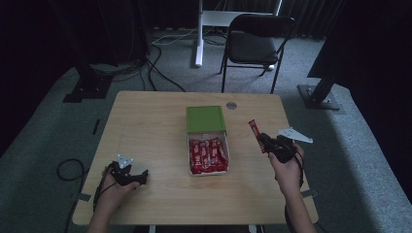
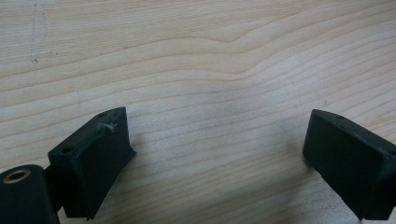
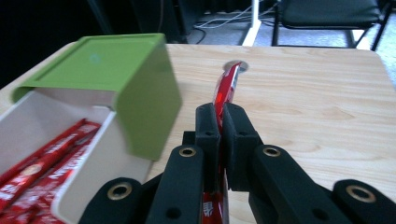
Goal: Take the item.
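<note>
The right tool is clamped on a red sachet that sticks out beyond its tips, just right of the box; the left tool rests apart on the bench.

The right gripper pinches a red sachet edge-on between its closed jaws; the sachet sticks out ahead over the table and also shows below the pads. To the left, a box with a green lid slid partway back holds more red sachets. A chair stands beyond the table's far edge
</note>
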A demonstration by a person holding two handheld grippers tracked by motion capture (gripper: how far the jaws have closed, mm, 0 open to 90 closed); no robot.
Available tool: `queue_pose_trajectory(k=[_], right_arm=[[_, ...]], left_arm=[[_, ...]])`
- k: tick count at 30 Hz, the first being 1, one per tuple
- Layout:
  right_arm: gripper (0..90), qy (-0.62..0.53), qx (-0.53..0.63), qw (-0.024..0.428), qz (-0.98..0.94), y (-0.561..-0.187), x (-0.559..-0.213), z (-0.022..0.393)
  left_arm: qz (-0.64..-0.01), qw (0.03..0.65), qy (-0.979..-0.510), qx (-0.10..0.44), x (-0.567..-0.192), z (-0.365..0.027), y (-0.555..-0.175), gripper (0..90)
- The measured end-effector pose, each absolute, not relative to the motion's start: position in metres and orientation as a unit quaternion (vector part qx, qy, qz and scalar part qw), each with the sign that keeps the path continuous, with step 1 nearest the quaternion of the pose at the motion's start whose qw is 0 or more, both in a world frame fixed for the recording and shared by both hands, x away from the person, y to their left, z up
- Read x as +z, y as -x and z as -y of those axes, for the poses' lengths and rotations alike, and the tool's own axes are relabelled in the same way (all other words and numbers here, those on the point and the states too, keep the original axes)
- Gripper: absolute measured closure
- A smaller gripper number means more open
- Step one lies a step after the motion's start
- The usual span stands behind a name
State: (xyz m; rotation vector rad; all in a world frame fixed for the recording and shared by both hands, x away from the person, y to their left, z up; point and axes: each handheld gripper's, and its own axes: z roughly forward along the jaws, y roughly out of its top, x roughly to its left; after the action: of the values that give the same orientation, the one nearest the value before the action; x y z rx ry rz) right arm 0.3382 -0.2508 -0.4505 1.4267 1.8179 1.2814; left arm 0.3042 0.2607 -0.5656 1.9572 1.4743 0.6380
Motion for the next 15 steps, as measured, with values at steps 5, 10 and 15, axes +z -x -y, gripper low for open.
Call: queue_pose_trajectory(k=[5,10,15], right_arm=[[85.7,-0.538,0.458,0.252,-0.661,-0.340,-0.461,0.261],[85.9,-0.550,0.445,0.260,-0.657,-0.341,-0.473,0.270],[86.1,-0.566,0.433,0.253,-0.654,-0.344,-0.487,0.279]], left_arm=[[-0.555,0.300,-0.737,0.240,-0.566,-0.261,-0.304,8.3],[-0.555,0.300,-0.737,0.240,-0.566,-0.261,-0.304,8.3],[-0.555,0.300,-0.737,0.240,-0.566,-0.261,-0.304,8.3]])
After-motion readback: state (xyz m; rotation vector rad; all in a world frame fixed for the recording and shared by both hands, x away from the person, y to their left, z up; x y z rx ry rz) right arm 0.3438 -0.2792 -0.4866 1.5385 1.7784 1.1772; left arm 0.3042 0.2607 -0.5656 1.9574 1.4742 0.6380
